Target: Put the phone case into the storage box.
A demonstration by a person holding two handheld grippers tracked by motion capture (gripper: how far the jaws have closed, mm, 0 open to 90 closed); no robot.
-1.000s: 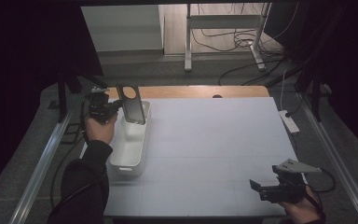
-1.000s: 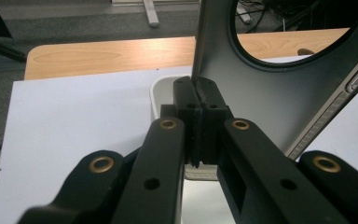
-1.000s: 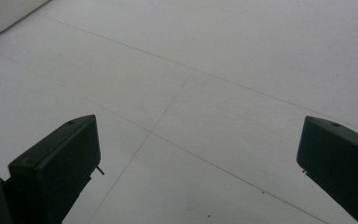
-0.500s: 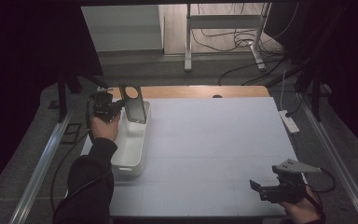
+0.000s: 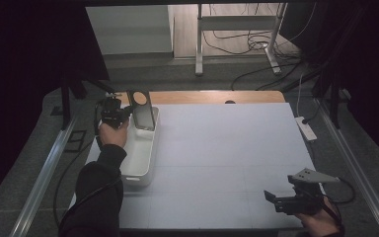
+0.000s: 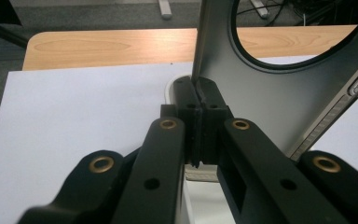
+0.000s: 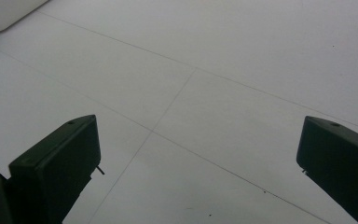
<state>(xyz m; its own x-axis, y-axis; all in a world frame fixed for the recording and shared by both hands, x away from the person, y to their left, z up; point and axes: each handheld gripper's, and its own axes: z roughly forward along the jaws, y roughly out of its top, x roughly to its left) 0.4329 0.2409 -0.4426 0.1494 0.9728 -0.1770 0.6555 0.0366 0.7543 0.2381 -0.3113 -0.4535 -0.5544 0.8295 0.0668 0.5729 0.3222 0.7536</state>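
A flat grey plate (image 5: 144, 117) with a round hole near its top stands nearly upright at the far end of a white bin (image 5: 139, 168) on the left of the table. My left gripper (image 5: 127, 114) holds the plate by its left edge. In the left gripper view the jaws of my left gripper (image 6: 197, 91) are pinched together on the thin edge of the plate (image 6: 270, 102), which rises to the right. At the near right corner my right gripper (image 5: 272, 198) hovers low over the table. In its own view my right gripper (image 7: 198, 154) is open, with bare white surface between the jaws.
A white sheet (image 5: 227, 158) covers the table, with a wooden strip (image 5: 212, 97) bare at the back. A white power strip (image 5: 306, 128) lies off the right edge. Metal rails run along both sides. A corner of the white bin (image 7: 4, 11) appears in the right gripper view.
My left gripper has carried the plate slightly to the right and lower, into the far end of the bin. The right gripper has stayed where it was.
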